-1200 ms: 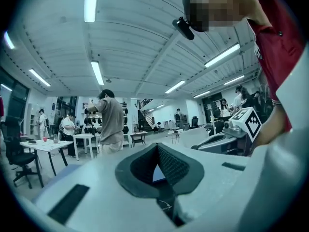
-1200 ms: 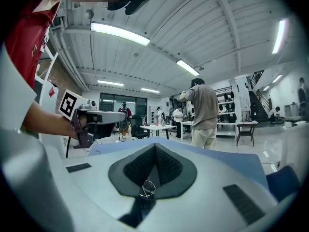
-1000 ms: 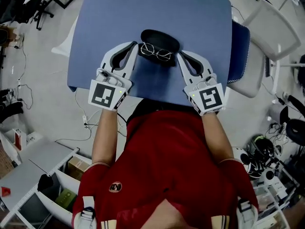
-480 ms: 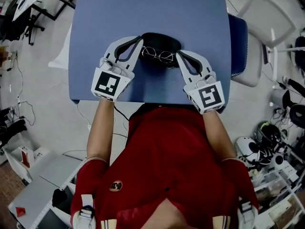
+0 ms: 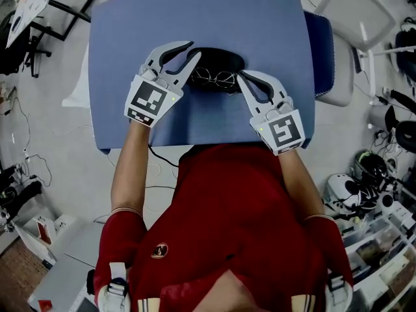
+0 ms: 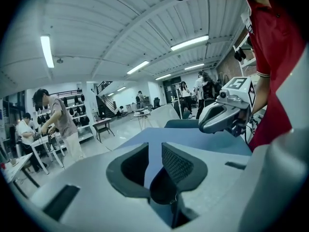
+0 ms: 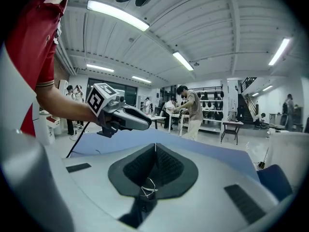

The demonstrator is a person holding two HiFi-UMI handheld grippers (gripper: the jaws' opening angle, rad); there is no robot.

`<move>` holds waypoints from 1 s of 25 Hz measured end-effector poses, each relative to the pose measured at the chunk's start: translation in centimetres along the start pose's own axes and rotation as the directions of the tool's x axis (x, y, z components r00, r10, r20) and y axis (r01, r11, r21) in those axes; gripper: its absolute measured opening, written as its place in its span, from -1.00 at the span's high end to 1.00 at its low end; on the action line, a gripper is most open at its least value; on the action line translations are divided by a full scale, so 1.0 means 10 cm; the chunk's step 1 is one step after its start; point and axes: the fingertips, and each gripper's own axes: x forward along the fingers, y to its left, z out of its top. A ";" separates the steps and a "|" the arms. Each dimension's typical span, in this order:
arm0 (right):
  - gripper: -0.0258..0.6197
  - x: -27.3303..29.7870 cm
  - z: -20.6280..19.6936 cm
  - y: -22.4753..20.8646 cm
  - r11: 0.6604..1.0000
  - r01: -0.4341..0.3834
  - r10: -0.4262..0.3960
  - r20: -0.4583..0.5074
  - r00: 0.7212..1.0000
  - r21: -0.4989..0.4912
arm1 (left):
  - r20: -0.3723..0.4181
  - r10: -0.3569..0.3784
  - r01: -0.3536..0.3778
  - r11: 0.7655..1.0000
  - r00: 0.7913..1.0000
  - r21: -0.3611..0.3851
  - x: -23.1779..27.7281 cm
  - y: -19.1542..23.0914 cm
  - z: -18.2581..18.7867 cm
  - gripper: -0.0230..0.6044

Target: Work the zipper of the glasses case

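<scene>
A black glasses case (image 5: pixel 221 58) lies open on the blue table (image 5: pixel 195 119), with wire-framed glasses (image 5: pixel 218 78) inside. My left gripper (image 5: pixel 193 49) is at the case's left rear edge. Its jaws have just been opening, and in the left gripper view (image 6: pixel 153 151) they stand apart, with a dark bit of the case and a small metal piece (image 6: pixel 174 208) low between them. My right gripper (image 5: pixel 239 77) is at the case's right front edge. In the right gripper view (image 7: pixel 155 151) its pads meet, and a thin wire loop (image 7: pixel 147 190) and dark material show just below them.
A dark blue padded seat (image 5: pixel 323 51) and a white chair (image 5: pixel 357 18) stand right of the table. Cables and bins of gear lie on the floor around it. Several people (image 6: pixel 60 124) work at racks far off in the room.
My left gripper has moved back along the case's left side, turned, and parted its jaws. The right gripper has stayed at the case's right edge, still shut.
</scene>
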 end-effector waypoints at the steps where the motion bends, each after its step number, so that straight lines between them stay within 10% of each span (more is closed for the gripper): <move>1: 0.92 0.00 -0.01 0.01 1.000 -0.002 0.002 -0.004 1.000 -0.003 | -0.013 -0.019 0.019 1.000 1.000 0.009 0.03 0.00 -0.02 0.70; 12: 0.75 0.07 -0.15 0.12 0.999 -0.032 0.029 -0.085 0.996 -0.028 | -0.190 -0.217 0.237 0.968 0.957 0.088 0.36 -0.05 -0.34 0.51; 25: 0.49 0.11 -0.53 0.34 0.991 -0.118 0.101 -0.221 0.970 -0.066 | -0.388 -0.366 0.442 0.889 0.846 0.125 0.66 -0.19 -0.79 0.48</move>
